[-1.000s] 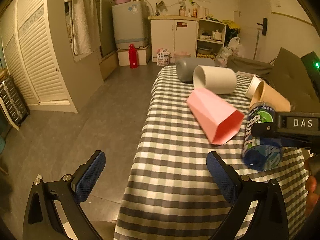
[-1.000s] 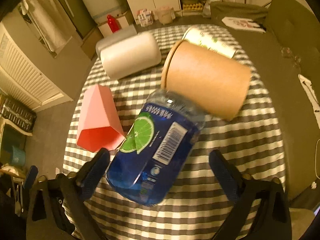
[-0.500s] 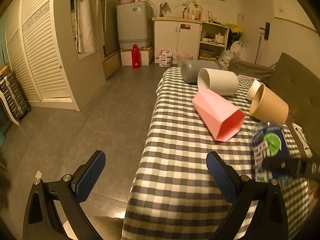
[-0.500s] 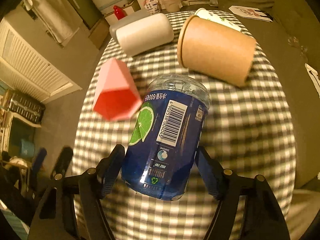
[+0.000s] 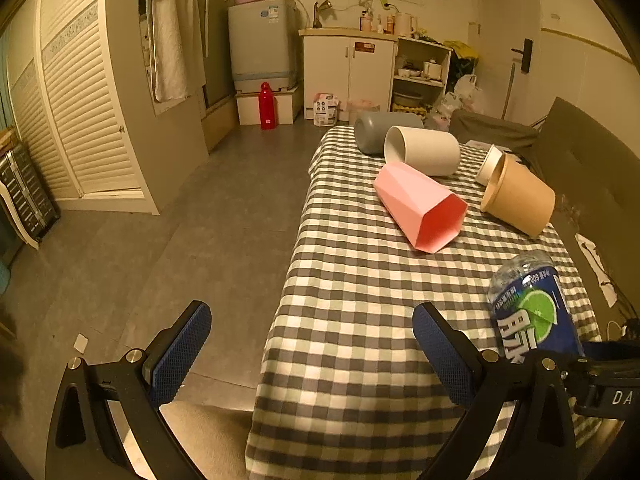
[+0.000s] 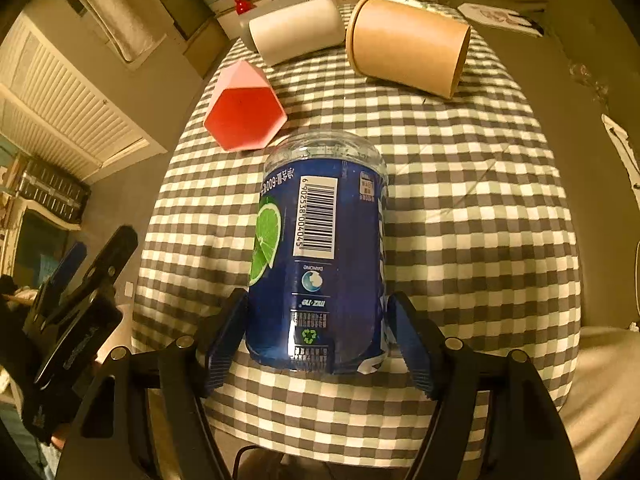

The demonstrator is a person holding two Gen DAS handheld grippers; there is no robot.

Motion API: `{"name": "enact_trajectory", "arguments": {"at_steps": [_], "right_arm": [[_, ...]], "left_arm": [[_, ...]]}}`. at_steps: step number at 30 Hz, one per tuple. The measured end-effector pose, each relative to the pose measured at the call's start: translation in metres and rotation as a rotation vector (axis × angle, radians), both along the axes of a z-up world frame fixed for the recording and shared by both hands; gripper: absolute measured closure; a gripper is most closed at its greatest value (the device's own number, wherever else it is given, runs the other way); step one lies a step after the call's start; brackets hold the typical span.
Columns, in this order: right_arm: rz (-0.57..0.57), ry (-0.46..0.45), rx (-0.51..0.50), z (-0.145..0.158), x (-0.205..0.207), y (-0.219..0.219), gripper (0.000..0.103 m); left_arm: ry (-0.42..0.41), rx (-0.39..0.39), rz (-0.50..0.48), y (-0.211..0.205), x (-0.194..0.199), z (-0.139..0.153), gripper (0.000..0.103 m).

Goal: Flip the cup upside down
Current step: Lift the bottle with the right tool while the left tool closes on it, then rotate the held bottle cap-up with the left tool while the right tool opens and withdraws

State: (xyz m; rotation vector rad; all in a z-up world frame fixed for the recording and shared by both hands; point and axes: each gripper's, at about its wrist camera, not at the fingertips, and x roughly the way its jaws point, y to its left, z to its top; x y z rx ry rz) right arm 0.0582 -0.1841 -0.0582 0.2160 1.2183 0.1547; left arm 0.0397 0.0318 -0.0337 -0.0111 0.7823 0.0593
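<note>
My right gripper (image 6: 316, 340) is shut on a cut blue plastic bottle cup (image 6: 320, 248) with a lime label, its text upside down, at the near end of the checked table (image 6: 460, 208). The cup also shows in the left wrist view (image 5: 532, 312) at the right. My left gripper (image 5: 312, 344) is open and empty, over the table's left edge and the floor. It also shows in the right wrist view (image 6: 76, 280) at the left.
A pink faceted cup (image 5: 420, 204), a white cup (image 5: 424, 152), a grey cup (image 5: 376, 128), a brown paper cup (image 5: 520, 196) and a small white cup (image 5: 489, 164) lie on their sides further along the table. A dark sofa (image 5: 580, 168) stands at the right.
My right gripper has closed on the bottle cup, turned it from tilted to standing with its label upside down, and brought it down toward the near end of the table. The left gripper drew back.
</note>
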Motion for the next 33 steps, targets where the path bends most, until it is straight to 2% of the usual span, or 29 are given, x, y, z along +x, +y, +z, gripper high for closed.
{"name": "enact_trajectory", "arguments": {"at_steps": [2,8,15,18,22,27,30,33], "right_arm": [[0.016,-0.030,-0.019,0.008,-0.005,-0.002,0.020],[0.021,-0.157,-0.037,0.046,-0.015,-0.020,0.015],[-0.090,-0.266,-0.189,0.069,-0.015,-0.080,0.014],[-0.128,-0.271,-0.172,0.069,-0.013,-0.103,0.014],[-0.174,-0.262,-0.134,0.062,-0.009,-0.127,0.014],[-0.183,-0.238,-0.092,0.042,-0.003,-0.138,0.014],[-0.185,-0.218,-0.076,0.031,0.003,-0.140,0.014],[-0.185,-0.211,-0.066,0.024,0.008,-0.142,0.014]], "left_arm": [[-0.008,0.007,-0.004,-0.004,-0.005,0.004,0.000],[-0.020,0.011,-0.027,-0.024,-0.010,0.024,0.000],[0.005,-0.032,-0.125,-0.074,0.004,0.051,0.000],[0.065,-0.055,-0.148,-0.096,0.020,0.050,0.000],[0.203,-0.089,-0.160,-0.119,0.046,0.033,0.000],[0.337,-0.080,-0.169,-0.136,0.074,0.008,0.001],[0.381,-0.074,-0.164,-0.138,0.084,-0.003,0.001],[0.433,-0.106,-0.191,-0.141,0.093,-0.011,0.001]]}}
